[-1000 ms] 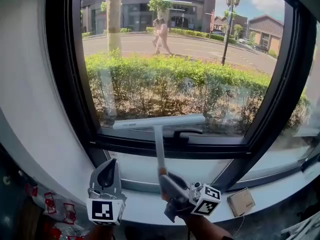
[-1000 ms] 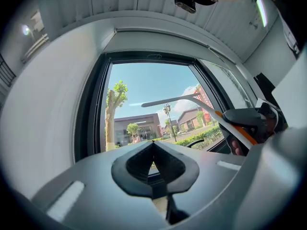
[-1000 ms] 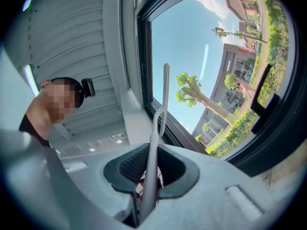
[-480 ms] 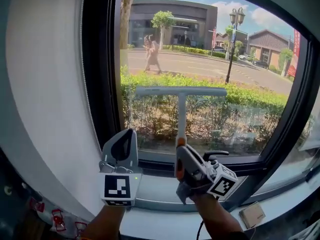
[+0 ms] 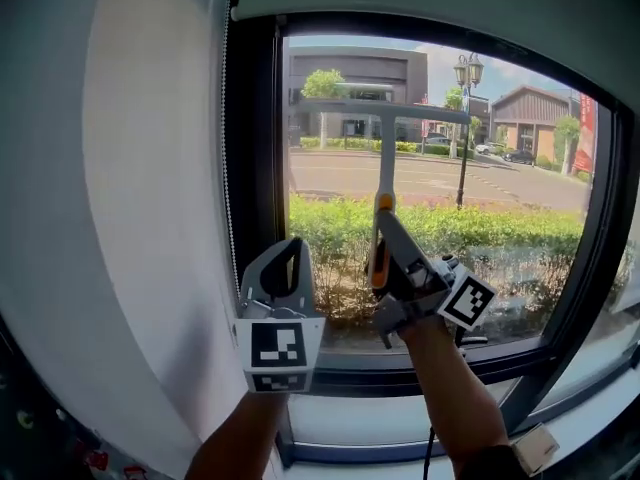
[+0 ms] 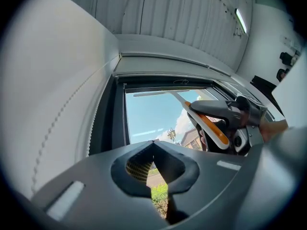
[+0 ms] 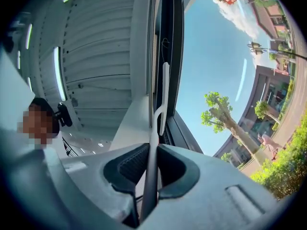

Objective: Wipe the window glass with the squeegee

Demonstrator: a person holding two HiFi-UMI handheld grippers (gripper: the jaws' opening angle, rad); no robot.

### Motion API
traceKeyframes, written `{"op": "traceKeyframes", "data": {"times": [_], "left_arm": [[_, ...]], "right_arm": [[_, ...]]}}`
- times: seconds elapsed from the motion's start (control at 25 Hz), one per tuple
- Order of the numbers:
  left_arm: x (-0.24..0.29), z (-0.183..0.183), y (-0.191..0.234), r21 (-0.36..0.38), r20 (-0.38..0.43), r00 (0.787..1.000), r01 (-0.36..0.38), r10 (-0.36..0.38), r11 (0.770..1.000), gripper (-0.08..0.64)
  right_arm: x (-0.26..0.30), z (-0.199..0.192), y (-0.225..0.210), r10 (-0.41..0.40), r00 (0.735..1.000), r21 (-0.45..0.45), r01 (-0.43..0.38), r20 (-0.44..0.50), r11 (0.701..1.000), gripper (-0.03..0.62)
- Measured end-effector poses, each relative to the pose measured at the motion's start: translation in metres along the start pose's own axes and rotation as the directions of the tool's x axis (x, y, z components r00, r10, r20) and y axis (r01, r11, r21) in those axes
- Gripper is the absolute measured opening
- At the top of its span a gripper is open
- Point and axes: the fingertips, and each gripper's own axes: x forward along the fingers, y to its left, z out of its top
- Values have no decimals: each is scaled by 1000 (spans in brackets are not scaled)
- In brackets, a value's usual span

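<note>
Squeegee: we hold it upright at upper centre, right gripper fingers clamped on its handle, blade high on the window glass, presumably for a downward pull; left gripper, centre-left, fingers together, empty, spare.

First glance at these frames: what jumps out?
The T-shaped squeegee stands upright in the middle of the head view, its handle clamped in the right tongs and its blade near the top of the window glass. The left tongs hover shut and empty beside it, close to the dark window frame. Through the pane, a sunlit hedge fills the lower half.
</note>
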Motion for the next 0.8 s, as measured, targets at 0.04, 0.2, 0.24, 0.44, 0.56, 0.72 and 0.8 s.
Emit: {"op": "traceKeyframes", "data": {"times": [0.04, 0.2, 0.24, 0.44, 0.56, 0.72, 0.8], "left_arm": [[3, 4, 2, 3, 7, 1000, -4, 4, 1000, 15], [15, 19, 11, 44, 24, 1000, -14, 12, 999, 15], [18, 21, 13, 55, 24, 1000, -17, 16, 998, 15], [26, 31, 15, 96, 29, 999, -47, 45, 994, 15], [29, 37, 15, 108, 33, 997, -67, 64, 992, 15], [35, 42, 10, 123, 33, 997, -76, 73, 990, 15], [36, 42, 7, 126, 32, 996, -81, 78, 989, 15]], "right_arm": [[11, 6, -2, 12, 1000, -4, -12, 1, 1000, 46], [52, 26, -20, 35, 999, -24, -35, -10, 999, 46], [60, 32, -28, 28, 1000, -26, -28, -9, 999, 46], [85, 59, -50, 28, 1000, -15, -28, 3, 1000, 46], [98, 66, -56, 37, 999, -9, -38, -18, 999, 46], [105, 68, -65, 42, 998, 21, -41, -37, 999, 46], [106, 65, -69, 43, 998, 37, -41, -45, 998, 46]]}}
